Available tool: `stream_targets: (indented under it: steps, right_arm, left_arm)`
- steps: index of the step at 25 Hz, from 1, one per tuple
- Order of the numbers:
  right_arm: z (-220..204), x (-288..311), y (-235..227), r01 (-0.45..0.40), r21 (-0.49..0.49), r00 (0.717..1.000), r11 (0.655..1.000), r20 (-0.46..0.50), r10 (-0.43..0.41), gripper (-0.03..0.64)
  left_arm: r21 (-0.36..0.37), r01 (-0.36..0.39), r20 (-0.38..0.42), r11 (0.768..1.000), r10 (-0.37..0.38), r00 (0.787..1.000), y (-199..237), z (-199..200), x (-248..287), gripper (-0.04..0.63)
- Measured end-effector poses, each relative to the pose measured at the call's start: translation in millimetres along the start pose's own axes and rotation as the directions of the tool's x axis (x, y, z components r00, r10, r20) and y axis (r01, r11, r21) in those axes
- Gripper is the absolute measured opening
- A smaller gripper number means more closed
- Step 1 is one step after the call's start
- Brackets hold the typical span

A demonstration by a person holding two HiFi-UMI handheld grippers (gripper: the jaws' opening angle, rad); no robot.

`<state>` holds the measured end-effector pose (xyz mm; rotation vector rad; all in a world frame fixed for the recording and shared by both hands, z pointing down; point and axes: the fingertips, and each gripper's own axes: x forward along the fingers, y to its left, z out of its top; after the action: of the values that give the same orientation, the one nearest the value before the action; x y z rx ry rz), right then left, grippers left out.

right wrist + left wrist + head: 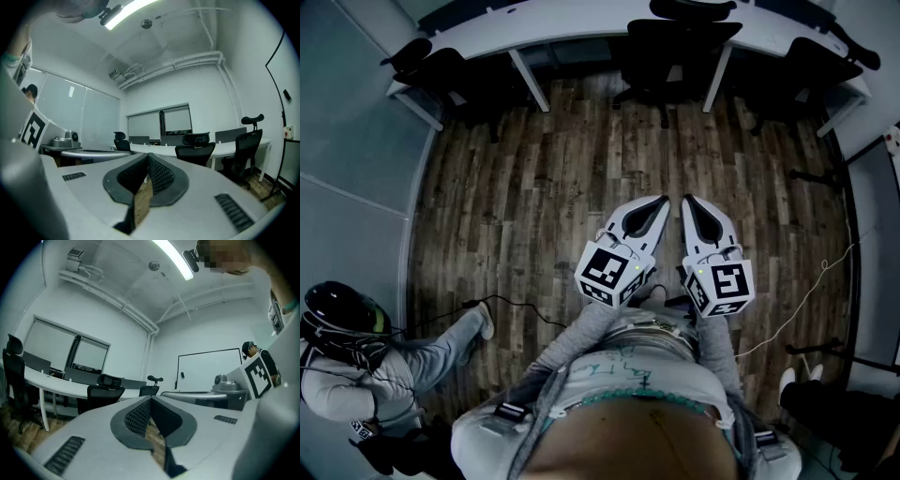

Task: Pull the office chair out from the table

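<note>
Approach stage, nothing gripped yet. Left hand-held gripper (662,201) and right hand-held gripper (687,200) both have their jaws pressed together and empty, and sit level and close to the body. Office chair (680,42) is tucked under the white bench (572,23), well apart from me across the wood floor (581,159). My plan: walk in, open one pair of jaws before the backrest, clamp its top edge, then pull straight back, clear of the bench leg (722,79).

- We make out only part of the office chair (675,47); the rest is lost in shadow under the table (581,28).
- At the table's left end, a second chair (441,70) is too dark to read.
- Well away from the table, a seated person (394,370) is cut off by the picture's edge.
</note>
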<state>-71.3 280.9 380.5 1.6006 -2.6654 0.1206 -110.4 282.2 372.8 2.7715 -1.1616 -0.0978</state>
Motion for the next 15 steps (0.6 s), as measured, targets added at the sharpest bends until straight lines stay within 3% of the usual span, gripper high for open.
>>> stream_targets:
  steps: [15]
  right_arm:
    - [-1,-26,-31,-0.046,-0.016,0.999,0.999,0.000,0.046,0.020]
  left_arm:
    - [-0.002,-0.016,0.006,1.000,0.016,1.000,-37,-3,21,0.011]
